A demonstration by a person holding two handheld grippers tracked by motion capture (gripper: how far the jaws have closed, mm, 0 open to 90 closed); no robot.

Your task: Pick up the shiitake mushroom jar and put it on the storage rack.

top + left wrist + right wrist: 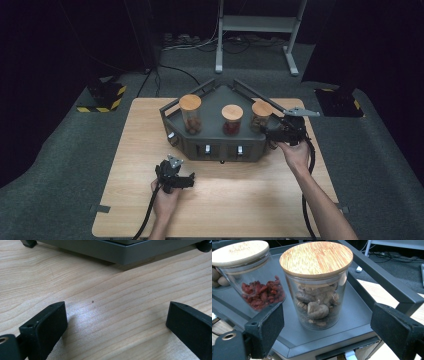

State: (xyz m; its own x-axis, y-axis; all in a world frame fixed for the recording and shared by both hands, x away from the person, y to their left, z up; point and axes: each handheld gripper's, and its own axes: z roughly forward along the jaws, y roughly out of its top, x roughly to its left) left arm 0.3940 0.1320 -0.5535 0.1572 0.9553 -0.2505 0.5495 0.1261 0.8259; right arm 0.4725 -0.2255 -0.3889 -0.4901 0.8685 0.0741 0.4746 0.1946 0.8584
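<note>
Reaching toward the jar [316, 285] at frame centre on the tray [359, 315], my right gripper [327, 327] is open; closing off-centre could topple it. Left gripper [117, 322] open, empty.

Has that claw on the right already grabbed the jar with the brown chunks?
No: the right claw stands open in front of the jar, its pads clear of the glass on both sides.

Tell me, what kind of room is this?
Probably a recording studio or lab bench, not a kitchen: dark drapes ring a lone wooden table, hazard-striped tape marks the grey floor, cables trail behind, and hand-held grippers work at a tray of lidded jars.
</note>
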